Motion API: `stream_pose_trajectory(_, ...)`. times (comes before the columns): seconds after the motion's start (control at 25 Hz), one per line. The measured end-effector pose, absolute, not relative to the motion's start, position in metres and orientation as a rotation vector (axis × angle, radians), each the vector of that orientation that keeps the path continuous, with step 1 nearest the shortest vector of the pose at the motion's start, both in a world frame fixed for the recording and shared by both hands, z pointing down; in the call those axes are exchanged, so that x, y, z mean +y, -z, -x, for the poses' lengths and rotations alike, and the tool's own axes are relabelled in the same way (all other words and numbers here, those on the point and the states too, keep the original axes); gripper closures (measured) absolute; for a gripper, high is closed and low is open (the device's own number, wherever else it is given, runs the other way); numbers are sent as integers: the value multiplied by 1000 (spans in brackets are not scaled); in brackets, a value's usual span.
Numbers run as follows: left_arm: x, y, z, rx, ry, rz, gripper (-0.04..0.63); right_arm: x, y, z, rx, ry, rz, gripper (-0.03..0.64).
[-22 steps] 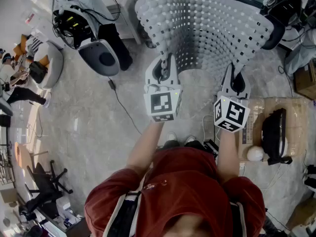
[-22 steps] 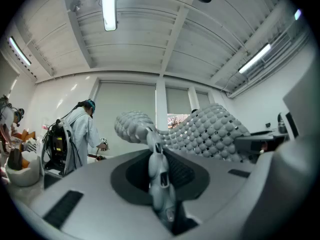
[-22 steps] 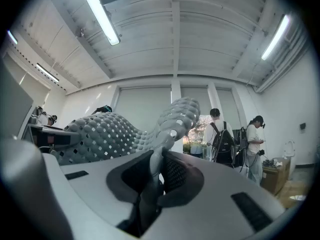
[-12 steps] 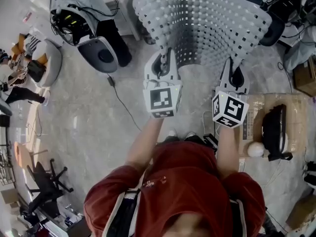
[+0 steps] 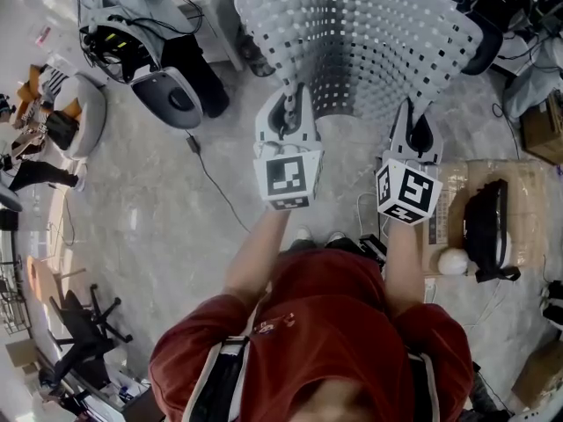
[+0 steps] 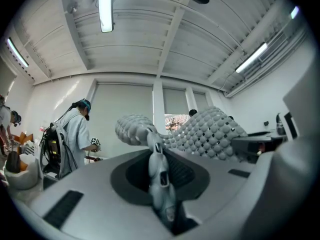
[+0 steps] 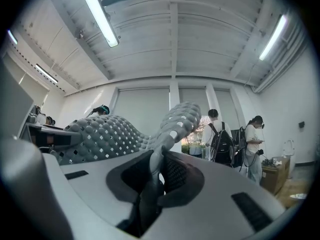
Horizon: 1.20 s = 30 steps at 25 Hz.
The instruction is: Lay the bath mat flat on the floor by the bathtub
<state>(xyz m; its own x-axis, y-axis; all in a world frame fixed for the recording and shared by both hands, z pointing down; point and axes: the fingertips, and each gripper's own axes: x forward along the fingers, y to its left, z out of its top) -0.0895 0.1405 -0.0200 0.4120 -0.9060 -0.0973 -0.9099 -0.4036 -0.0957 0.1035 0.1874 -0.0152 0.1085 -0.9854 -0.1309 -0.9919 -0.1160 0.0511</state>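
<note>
A grey bath mat [image 5: 369, 42] with a bumpy, perforated surface hangs stretched in the air in front of me, held by its near edge. My left gripper [image 5: 288, 105] is shut on the mat's left corner. My right gripper [image 5: 415, 128] is shut on the right corner. In the left gripper view the mat [image 6: 200, 134] runs from the jaws up and to the right, pinched edge-on between them. In the right gripper view the mat [image 7: 120, 134] spreads to the left from the shut jaws. No bathtub shows in any view.
Below lies a pale marble-look floor [image 5: 158, 227] with a black cable [image 5: 211, 183]. A cardboard box [image 5: 475, 218] carrying a black device and a white ball sits at right. Equipment [image 5: 149, 51] stands at the upper left, an office chair [image 5: 79, 323] at the lower left. People stand in the background.
Both grippers with the mat have shifted slightly upward in the head view. The grip on the mat is unchanged.
</note>
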Motion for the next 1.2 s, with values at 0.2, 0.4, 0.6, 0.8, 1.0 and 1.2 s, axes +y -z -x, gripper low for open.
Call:
stream_pose_trajectory(0.2, 146, 15, 66, 1635, -22, 2525, 538, 189, 10, -125, 2063, -186, 2287, 566)
stream_pose_trajectory(0.4, 151, 12, 44, 1641, 6, 2523, 538, 191, 5, -145, 2078, -165, 2274, 566)
stream_pose_trajectory(0.6, 157, 7, 30, 1683, 15, 2512, 538, 196, -1, -163, 2099, -149, 2258, 567)
stream_pose_trajectory(0.8, 157, -1, 17, 1692, 32, 2522, 538, 197, -7, -177, 2111, -143, 2266, 568)
stream_pose_trajectory(1.0, 145, -11, 12, 1691, 36, 2543, 538, 186, -12, -181, 2122, -145, 2281, 568)
stream_pose_trajectory(1.2, 122, -21, 12, 1697, 27, 2569, 538, 164, -20, -182, 2126, -147, 2310, 568)
